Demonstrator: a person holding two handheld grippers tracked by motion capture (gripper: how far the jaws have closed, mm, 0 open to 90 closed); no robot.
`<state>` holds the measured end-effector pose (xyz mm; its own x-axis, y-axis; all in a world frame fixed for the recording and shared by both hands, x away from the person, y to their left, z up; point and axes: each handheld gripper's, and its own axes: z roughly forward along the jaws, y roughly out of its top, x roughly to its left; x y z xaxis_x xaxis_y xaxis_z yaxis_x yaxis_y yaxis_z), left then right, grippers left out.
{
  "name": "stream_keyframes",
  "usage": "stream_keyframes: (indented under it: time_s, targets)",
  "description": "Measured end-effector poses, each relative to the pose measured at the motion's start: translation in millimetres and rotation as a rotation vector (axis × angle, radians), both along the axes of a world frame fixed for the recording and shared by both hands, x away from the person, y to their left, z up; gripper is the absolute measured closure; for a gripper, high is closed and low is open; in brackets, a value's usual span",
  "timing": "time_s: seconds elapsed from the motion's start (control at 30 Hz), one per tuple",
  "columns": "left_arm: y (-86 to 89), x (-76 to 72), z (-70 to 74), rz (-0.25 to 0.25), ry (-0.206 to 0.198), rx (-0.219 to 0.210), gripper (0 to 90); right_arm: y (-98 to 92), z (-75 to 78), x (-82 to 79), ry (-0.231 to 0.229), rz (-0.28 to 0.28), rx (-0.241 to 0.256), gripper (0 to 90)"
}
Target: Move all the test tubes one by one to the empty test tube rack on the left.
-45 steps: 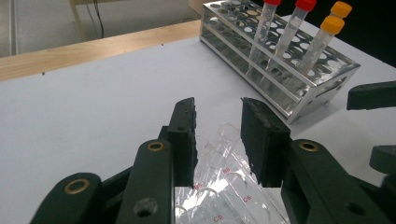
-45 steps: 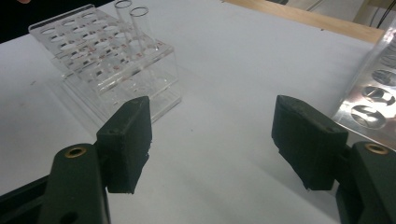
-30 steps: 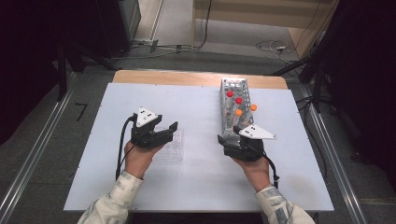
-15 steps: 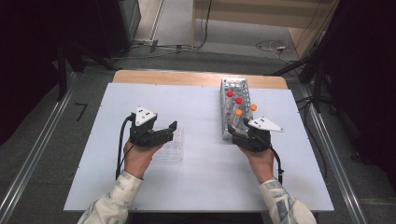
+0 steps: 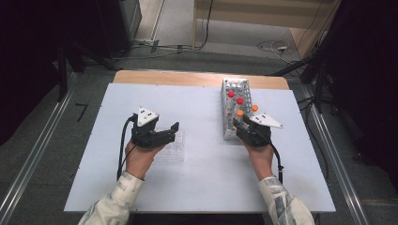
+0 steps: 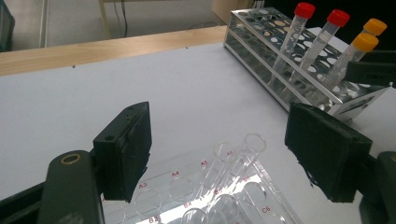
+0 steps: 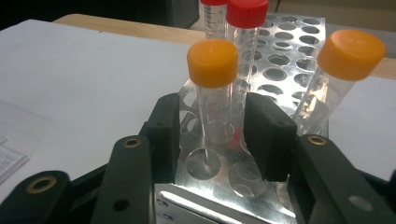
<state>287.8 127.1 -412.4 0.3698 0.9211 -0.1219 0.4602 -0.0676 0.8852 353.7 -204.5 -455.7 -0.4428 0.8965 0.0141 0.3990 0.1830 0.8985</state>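
The right tool (image 5: 240,123) sits at the near end of the metal rack (image 5: 237,89), which stands on the desk (image 5: 197,187) toward its far right corner, running from the far edge inward. In the right tool's own view its jaws stand on either side of an orange-capped tube (image 7: 214,93), one pad to each side of the clear barrel, below the cap. A narrow gap shows between the pads and the glass, so the jaws bracket the tube without plainly pinching it. The tube stands upright in a hole of the rack near its near end.

A second orange-capped tube (image 7: 338,77) leans in the rack just to the right of the first, and two red-capped tubes (image 7: 245,28) stand behind them, farther along the rack. From above, the two red caps (image 5: 235,97) lie nearer the far edge than the two orange ones (image 5: 247,110).

The left tool (image 5: 170,133) hovers over the left half of the desk, its jaws spread wide and holding nothing. Beneath it lies a clear plastic tray (image 5: 171,150), flat on the desk near the middle of the left half. In the left tool's view the tray (image 6: 187,186) carries lettered wells, and two clear open tubes (image 6: 233,161) stand in it between the jaws, not touched by either.

The rack and the tray are well apart.
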Motion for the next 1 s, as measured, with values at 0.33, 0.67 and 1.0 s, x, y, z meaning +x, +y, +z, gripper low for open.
stream_keyframes:
  time_s: [0.33, 0.67, 1.0]
  targets:
    - [0.7, -0.1, 0.1, 0.004, -0.002, -0.005, 23.5, 3.5, -4.4, 8.2, 0.004, -0.011, -0.009, 63.1]
    - [0.3, -0.5, 0.2, 0.000, -0.002, -0.001, 23.5, 4.3, -6.1, 8.9, 0.007, -0.010, -0.021, 69.6]
    - [-1.7, -0.2, 0.0, -0.001, 0.000, 0.005, 21.4, 0.8, 6.4, 4.9, -0.040, -0.020, -0.013, 71.1]
